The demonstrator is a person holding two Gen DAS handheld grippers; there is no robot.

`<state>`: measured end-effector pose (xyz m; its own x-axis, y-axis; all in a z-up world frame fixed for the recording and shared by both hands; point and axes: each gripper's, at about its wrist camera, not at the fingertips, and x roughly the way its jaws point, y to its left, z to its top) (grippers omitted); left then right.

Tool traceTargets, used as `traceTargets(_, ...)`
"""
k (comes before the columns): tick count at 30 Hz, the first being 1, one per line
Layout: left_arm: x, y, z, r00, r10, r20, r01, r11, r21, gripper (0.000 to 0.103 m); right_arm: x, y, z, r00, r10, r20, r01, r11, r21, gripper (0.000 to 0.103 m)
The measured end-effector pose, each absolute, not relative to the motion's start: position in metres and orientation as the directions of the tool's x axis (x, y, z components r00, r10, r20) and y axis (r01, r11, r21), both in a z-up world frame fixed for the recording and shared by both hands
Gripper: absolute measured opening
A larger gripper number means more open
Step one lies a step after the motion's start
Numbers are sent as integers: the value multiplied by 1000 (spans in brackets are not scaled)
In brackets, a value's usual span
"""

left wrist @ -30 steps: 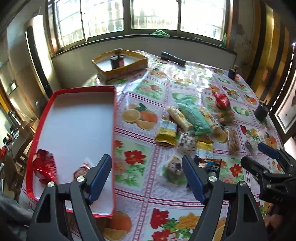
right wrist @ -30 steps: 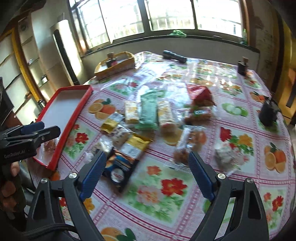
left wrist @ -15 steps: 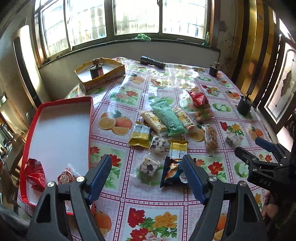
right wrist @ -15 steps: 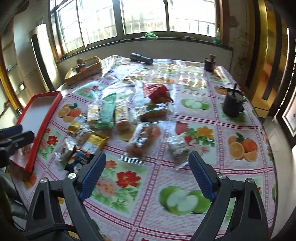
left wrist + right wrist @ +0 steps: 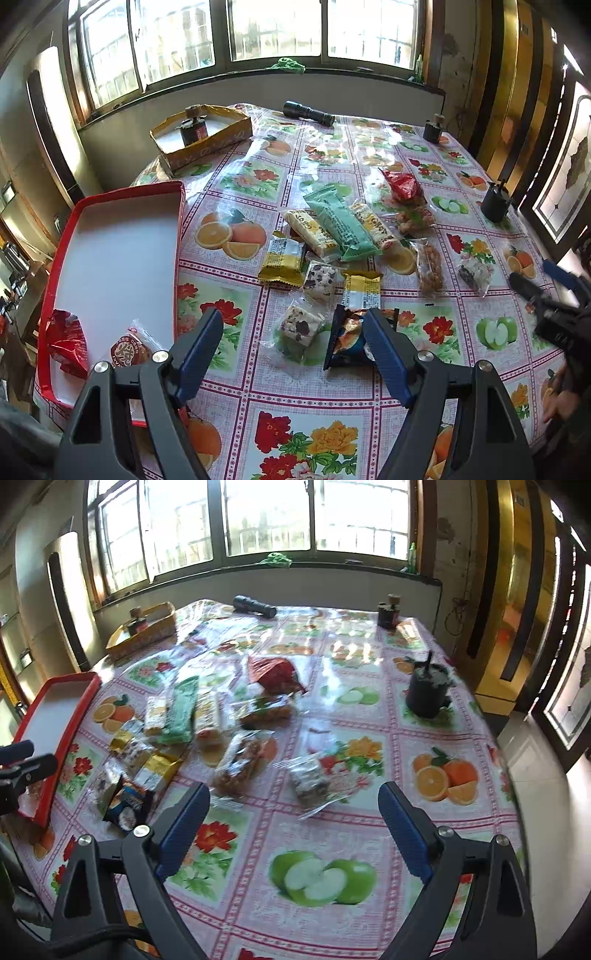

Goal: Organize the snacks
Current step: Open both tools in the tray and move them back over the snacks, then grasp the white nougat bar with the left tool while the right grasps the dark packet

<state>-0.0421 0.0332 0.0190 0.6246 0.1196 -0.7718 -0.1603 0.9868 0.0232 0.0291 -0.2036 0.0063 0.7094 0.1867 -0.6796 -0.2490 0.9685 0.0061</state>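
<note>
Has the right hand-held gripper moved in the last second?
Yes. The right hand-held gripper has swung right, away from the red tray, toward the dark cup.

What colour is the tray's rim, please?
Red rim, white inside; clearest in the left wrist view.

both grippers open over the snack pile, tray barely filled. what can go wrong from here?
1. The snacks overlap: the green packet lies across the bars beside it, so a pinch may drag two along.
2. The clear-wrapped nougat sits against the dark blue packet; the left gripper could catch both.
3. The right gripper view is blurred, so aiming may be off.
</note>
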Motion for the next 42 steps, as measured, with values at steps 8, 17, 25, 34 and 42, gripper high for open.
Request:
traceTargets(8,-37,55,1,586,144,-798,-199,980,31,78,38,-221,4,701,192,-687,-208,976,61,95)
traceTargets(17,-23,52,-25,538,126,-834,-154,987,49,78,44,-209,-20,650,208,-731,-237,969,66,95)
traceTargets(25,-8,51,-41,500,139,-855,-126,988,87,78,56,-222,-33,619,210,-757,-211,973,96,95)
traceTargets(34,1,46,-55,470,139,-872,-45,990,134,78,78,-212,-44,588,226,-776,-236,966,102,95)
traceTargets(42,15,48,-68,446,112,-888,-31,993,110,78,107,-200,-61,559,180,-809,-269,963,28,93)
